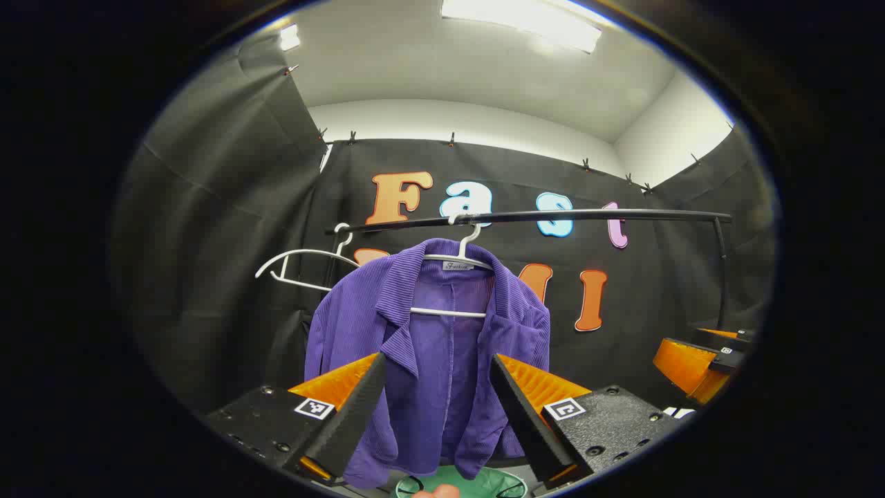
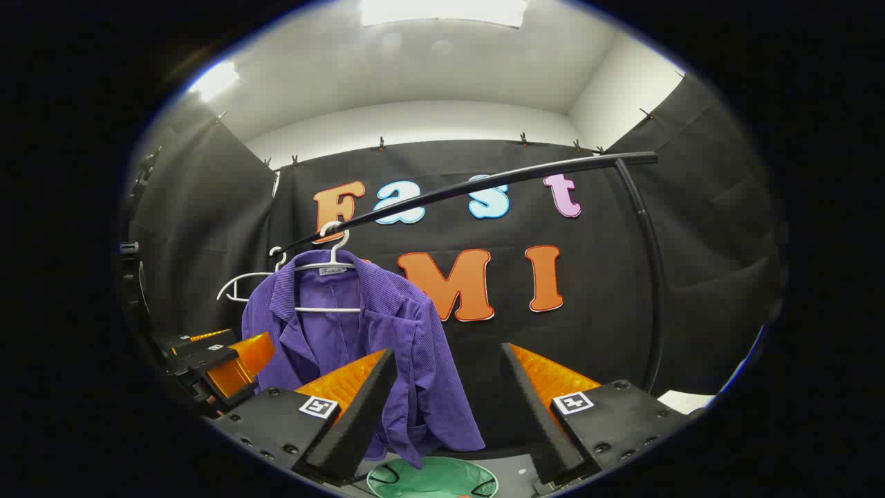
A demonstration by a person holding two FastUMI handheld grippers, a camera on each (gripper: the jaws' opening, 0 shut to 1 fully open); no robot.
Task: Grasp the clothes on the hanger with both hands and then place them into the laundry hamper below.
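A purple ribbed jacket hangs on a white hanger from a black rail. Below it stands a green laundry hamper. My left gripper is open, short of the jacket, with the garment seen between its fingers. My right gripper is open too, aimed to the right of the jacket, its left finger overlapping the hem side. The right gripper appears at the right in the left gripper view, and the left gripper at the left in the right gripper view.
An empty white hanger hangs on the rail left of the jacket. The rail's upright post runs down at the right. Black cloth walls close the booth on all sides.
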